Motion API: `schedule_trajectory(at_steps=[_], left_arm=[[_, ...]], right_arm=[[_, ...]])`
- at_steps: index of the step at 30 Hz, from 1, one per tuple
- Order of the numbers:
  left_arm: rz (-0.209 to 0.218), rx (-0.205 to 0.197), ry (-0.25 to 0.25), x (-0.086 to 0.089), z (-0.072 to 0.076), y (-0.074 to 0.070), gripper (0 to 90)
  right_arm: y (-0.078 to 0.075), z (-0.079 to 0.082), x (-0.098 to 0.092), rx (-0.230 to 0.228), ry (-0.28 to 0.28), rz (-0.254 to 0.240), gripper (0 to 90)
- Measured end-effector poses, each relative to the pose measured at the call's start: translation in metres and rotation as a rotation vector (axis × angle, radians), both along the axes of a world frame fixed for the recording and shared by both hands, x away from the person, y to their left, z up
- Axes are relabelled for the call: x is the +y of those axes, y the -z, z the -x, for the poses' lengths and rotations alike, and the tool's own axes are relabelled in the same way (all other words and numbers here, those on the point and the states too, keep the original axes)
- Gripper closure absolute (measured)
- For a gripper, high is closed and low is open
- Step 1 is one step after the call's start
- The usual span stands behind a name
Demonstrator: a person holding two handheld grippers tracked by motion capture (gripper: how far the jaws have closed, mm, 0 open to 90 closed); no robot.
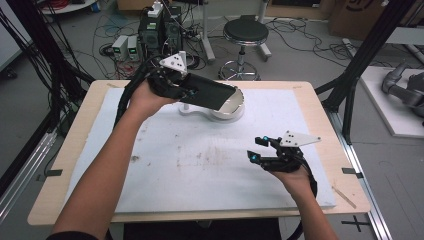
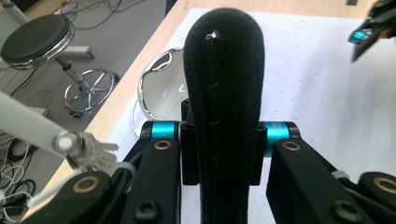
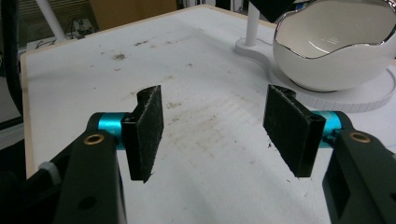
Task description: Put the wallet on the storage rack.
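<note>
My left gripper (image 1: 192, 92) is raised over the back of the table and shut on a long black stitched case (image 1: 212, 95). The case's far end hangs over a white egg-shaped bowl (image 1: 232, 107) with a chrome rim. In the left gripper view the case (image 2: 224, 79) stands upright between the jaws, with the bowl (image 2: 161, 88) behind it. My right gripper (image 1: 256, 149) is held open low over the mat at the right, with nothing between its pads (image 3: 149, 130). The bowl (image 3: 336, 51) lies ahead of it to the right.
The bowl sits on a white base (image 3: 327, 100) with a thin white post (image 3: 252, 23); a bunch of keys (image 2: 91, 154) hangs by a white rod. A stained white mat (image 1: 200, 160) covers the wooden table. A stool (image 1: 245, 32), computer boxes and cables stand on the floor behind.
</note>
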State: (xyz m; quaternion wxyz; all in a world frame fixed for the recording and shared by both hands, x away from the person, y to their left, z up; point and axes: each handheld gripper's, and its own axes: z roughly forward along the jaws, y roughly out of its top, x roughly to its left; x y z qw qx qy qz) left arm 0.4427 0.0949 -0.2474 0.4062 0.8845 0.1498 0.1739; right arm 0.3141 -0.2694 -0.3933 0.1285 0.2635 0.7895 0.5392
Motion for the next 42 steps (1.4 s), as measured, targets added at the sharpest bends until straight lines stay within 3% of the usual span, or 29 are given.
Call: schedule_trajectory(at_steps=[6, 13, 16, 20, 23, 27, 31, 38, 42], left_arm=[[-0.059, 0.013, -0.023, -0.019, -0.026, 0.004, 74.4], [-0.134, 0.084, -0.024, -0.044, -0.046, 0.021, 74.3], [-0.154, 0.105, -0.027, -0.051, -0.053, 0.030, 74.1], [-0.147, 0.120, -0.037, -0.058, -0.060, 0.042, 72.9], [-0.134, 0.101, -0.052, -0.064, -0.062, 0.045, 70.5], [-0.151, 0.054, -0.117, -0.066, -0.063, 0.042, 56.0], [-0.132, -0.010, -0.173, -0.062, -0.063, 0.036, 46.8], [-0.093, -0.116, -0.223, -0.061, -0.057, 0.023, 43.8], [-0.116, -0.162, -0.260, -0.065, -0.058, 0.021, 43.7]], right_arm=[[0.003, -0.001, 0.000, 0.010, -0.005, 0.006, 35.1], [0.003, -0.002, 0.001, 0.014, -0.017, 0.007, 35.1], [0.004, -0.003, 0.001, 0.019, -0.020, 0.007, 35.1], [0.004, -0.003, 0.001, 0.020, -0.026, 0.011, 35.5], [0.004, -0.003, 0.000, 0.024, -0.026, 0.010, 35.5], [0.005, -0.004, 0.000, 0.028, -0.030, 0.010, 35.5], [0.004, -0.003, 0.001, 0.023, -0.034, 0.010, 35.6], [0.004, -0.004, 0.002, 0.025, -0.040, 0.010, 35.8], [0.005, -0.004, 0.004, 0.027, -0.045, 0.015, 35.9]])
